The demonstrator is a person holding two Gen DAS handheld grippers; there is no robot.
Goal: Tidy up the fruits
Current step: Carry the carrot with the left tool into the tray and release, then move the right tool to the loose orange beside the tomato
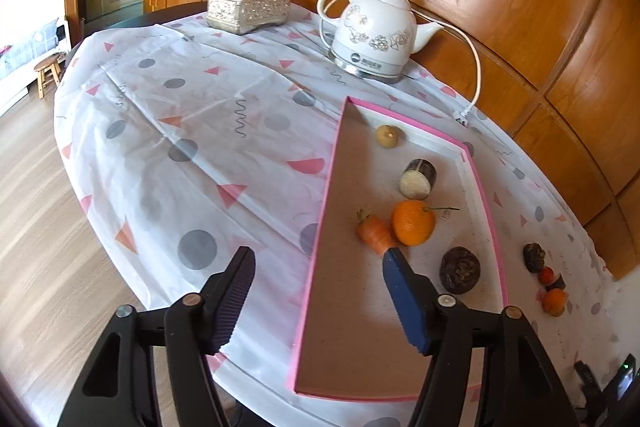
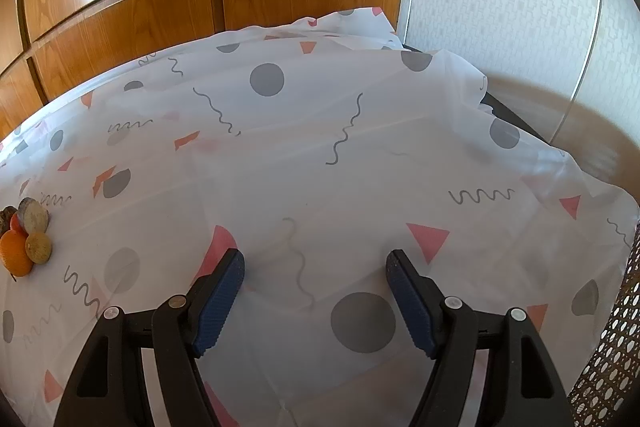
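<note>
While my left gripper (image 1: pixel 318 259) stands wide and empty over the pink tray (image 1: pixel 320 239), stock reads: carrot (image 1: pixel 374 233) touching orange (image 1: pixel 413 223) at tray centre, three more pieces toward twelve and five o'clock. Leftover fruits (image 1: pixel 548 283) lie outside at three o'clock. Right gripper (image 2: pixel 316 267), wide, empty, should fetch those, approaching slowly.

a pink-rimmed tray (image 1: pixel 320 251) lies flat on the worktop and holds a small carrot (image 1: pixel 374 235) touching an orange (image 1: pixel 413 223), a dark cut-ended piece (image 1: pixel 417 179), a tan round fruit (image 1: pixel 387 136) and a dark wrinkled fruit (image 1: pixel 460 270). more small fruits (image 1: pixel 546 277) lie clustered beside the tray.
</note>
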